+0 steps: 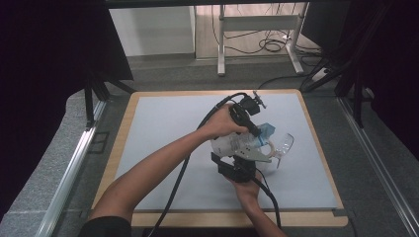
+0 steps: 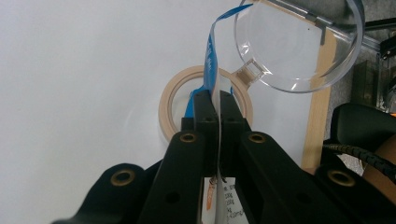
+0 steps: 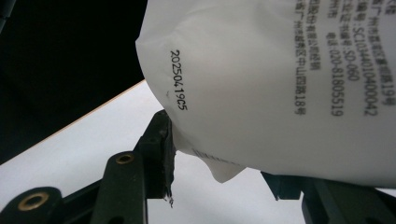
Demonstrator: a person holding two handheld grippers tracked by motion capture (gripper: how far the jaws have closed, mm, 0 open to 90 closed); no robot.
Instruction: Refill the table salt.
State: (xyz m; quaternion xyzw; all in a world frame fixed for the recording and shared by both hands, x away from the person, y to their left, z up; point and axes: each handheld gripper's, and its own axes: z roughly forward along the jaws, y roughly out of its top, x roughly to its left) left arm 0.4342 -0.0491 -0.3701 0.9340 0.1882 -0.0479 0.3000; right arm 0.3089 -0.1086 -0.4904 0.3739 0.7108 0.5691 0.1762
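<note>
The left claw [image 2: 218,105] is pressed together on the thin top edge of a white plastic pouch with black print and a blue band [image 2: 212,60], holding it up above the surface, while the right claw [image 3: 219,175] is standing part open with the pouch's bulging lower body [image 3: 280,93] sagging between its jaws; whether those pads are actually pressing on it is hard to tell. Just beyond the left claw's tips, a clear round plastic cup with a small handle [image 2: 299,46] is lying near a beige tape ring [image 2: 168,105] on the white surface [image 2: 70,93]. The risk is that the slick film is sliding out of the narrow pinch, dropping the pouch, or that a harder squeeze from below is forcing contents past the cup's mouth, or that a swinging pouch is knocking the light cup away
</note>
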